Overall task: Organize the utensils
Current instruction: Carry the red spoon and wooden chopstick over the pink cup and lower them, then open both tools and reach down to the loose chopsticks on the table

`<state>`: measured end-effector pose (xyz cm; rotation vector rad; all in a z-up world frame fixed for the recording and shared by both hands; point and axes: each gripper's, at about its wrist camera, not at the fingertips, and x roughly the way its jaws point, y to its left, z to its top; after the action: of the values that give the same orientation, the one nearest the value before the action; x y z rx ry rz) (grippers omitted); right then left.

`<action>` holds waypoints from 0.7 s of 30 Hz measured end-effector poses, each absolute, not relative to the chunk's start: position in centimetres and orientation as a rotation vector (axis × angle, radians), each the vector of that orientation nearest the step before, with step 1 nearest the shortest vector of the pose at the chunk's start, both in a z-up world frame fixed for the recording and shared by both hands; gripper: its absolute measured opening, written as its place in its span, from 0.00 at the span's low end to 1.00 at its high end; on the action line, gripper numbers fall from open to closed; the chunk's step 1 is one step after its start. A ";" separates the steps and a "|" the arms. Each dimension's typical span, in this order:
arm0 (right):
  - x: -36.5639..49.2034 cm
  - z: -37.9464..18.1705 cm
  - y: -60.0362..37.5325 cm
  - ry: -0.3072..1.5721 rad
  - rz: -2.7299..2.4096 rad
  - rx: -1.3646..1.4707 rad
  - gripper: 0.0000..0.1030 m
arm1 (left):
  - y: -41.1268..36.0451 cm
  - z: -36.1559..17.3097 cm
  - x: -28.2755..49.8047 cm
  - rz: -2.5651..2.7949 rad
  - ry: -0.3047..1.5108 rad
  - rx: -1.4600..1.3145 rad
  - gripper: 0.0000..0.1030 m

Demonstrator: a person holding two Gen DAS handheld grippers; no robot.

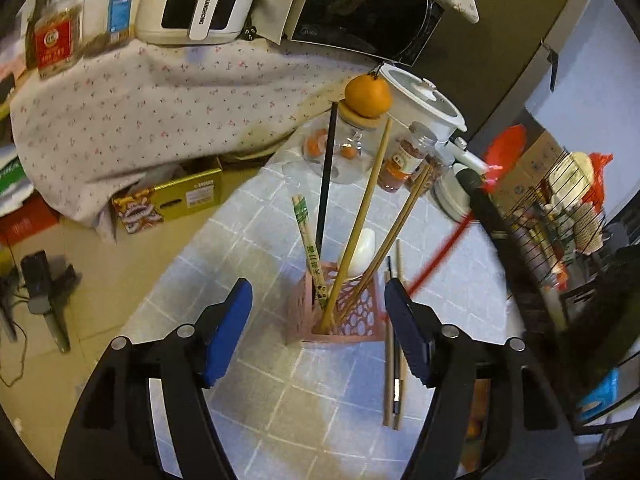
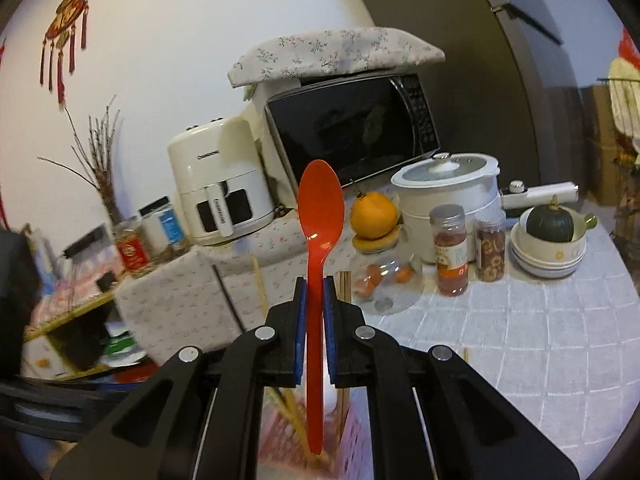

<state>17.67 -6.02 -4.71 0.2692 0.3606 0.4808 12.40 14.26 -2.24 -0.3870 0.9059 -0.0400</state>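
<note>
A pink perforated utensil holder (image 1: pixel 340 312) stands on the tiled tablecloth (image 1: pixel 280 380) and holds several chopsticks (image 1: pixel 362 216), a wrapped pair (image 1: pixel 310 248) and a white spoon (image 1: pixel 360 254). Loose chopsticks (image 1: pixel 394 364) lie to its right. My left gripper (image 1: pixel 318 324) is open, just in front of the holder, empty. My right gripper (image 2: pixel 315 300) is shut on a red spoon (image 2: pixel 320 216), bowl up, handle pointing down over the holder (image 2: pixel 280 432). The red spoon also shows blurred in the left wrist view (image 1: pixel 505 148).
Behind the holder stand a glass jar (image 1: pixel 344 152) topped by an orange (image 1: pixel 367 95), spice jars (image 2: pixel 451 250), a white pot (image 2: pixel 450 188) and stacked bowls with a squash (image 2: pixel 548 236). An air fryer (image 2: pixel 220 184) and microwave (image 2: pixel 352 128) sit further back. A wire rack (image 1: pixel 560 216) is at right.
</note>
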 end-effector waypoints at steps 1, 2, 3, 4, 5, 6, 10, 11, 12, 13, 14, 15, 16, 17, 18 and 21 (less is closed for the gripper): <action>18.2 -5.9 -5.1 0.373 0.468 0.256 0.08 | 14.5 -2.0 12.3 -0.045 0.901 -0.399 0.64; 18.3 -6.6 -4.6 0.386 0.462 0.243 0.08 | 14.6 -1.9 12.3 -0.047 0.897 -0.404 0.66; 18.3 -7.2 -4.3 0.398 0.459 0.224 0.10 | 14.7 -1.7 12.3 -0.051 0.893 -0.407 0.66; 18.1 -7.7 -4.1 0.410 0.458 0.210 0.11 | 14.7 -1.7 12.3 -0.053 0.893 -0.406 0.66; 17.9 -8.0 -4.0 0.419 0.462 0.203 0.11 | 14.7 -1.7 12.4 -0.051 0.896 -0.407 0.66; 17.8 -8.4 -4.1 0.444 0.473 0.193 0.13 | 14.7 -1.7 12.4 -0.050 0.899 -0.413 0.66; 17.2 -8.6 -5.2 0.508 0.502 0.176 0.21 | 14.6 -1.4 12.1 -0.066 0.897 -0.426 0.66; 17.0 -8.2 -5.9 0.511 0.507 0.179 0.21 | 14.4 -1.2 12.1 -0.066 0.891 -0.417 0.66; 16.8 -7.5 -6.7 0.511 0.512 0.177 0.22 | 14.3 -1.1 12.0 -0.062 0.885 -0.404 0.66; 16.7 -7.0 -7.3 0.513 0.514 0.172 0.22 | 14.2 -1.0 12.0 -0.059 0.884 -0.397 0.66; 16.6 -6.5 -8.0 0.515 0.513 0.166 0.24 | 14.0 -1.0 12.0 -0.059 0.884 -0.395 0.66; 16.6 -5.6 -9.0 0.525 0.502 0.153 0.27 | 13.8 -1.0 12.1 -0.063 0.886 -0.395 0.66; 16.7 -5.0 -9.7 0.535 0.499 0.151 0.28 | 13.6 -0.9 12.1 -0.066 0.887 -0.395 0.66; 16.9 -4.4 -10.5 0.548 0.497 0.154 0.29 | 13.2 -0.9 12.1 -0.071 0.890 -0.391 0.66; 17.3 -3.6 -11.7 0.577 0.484 0.154 0.29 | 12.7 -0.7 12.1 -0.080 0.888 -0.385 0.66; 18.3 -2.5 -14.8 0.662 0.462 0.178 0.29 | 11.1 -0.3 11.9 -0.104 0.878 -0.346 0.66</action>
<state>18.31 -14.82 -2.46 0.1776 0.6615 0.4619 11.89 11.13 -0.26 -0.3457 0.8777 -0.1036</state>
